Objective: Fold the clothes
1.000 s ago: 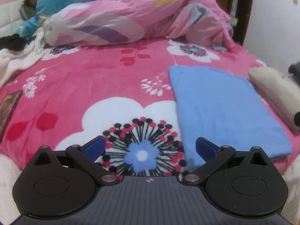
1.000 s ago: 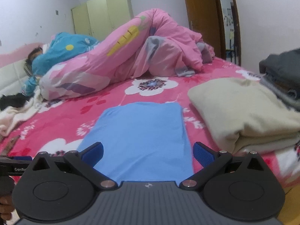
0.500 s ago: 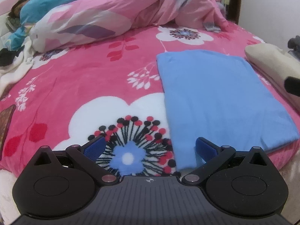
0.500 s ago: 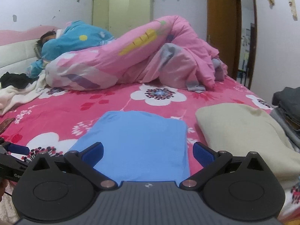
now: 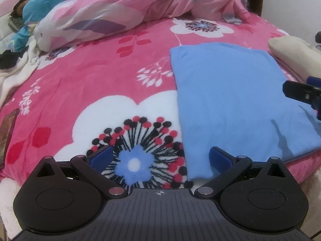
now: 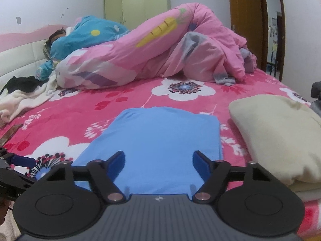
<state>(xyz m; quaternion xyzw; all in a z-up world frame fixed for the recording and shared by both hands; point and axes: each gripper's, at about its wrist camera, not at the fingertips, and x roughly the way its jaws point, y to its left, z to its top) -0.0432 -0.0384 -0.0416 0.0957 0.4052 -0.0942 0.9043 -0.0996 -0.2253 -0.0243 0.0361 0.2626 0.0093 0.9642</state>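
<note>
Right wrist: smooth rectangular blue garment [image 6: 160, 140]

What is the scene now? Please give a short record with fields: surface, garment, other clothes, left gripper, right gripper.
surface: bed with pink flowered blanket
garment: blue cloth, folded flat into a rectangle, near the bed's front edge
other clothes: cream pile, folded, right of the blue cloth
left gripper: open, over the blue cloth's near left corner, nothing gripped
right gripper: jaws closing, above the blue cloth's near edge, cloth not pinched yet
</note>
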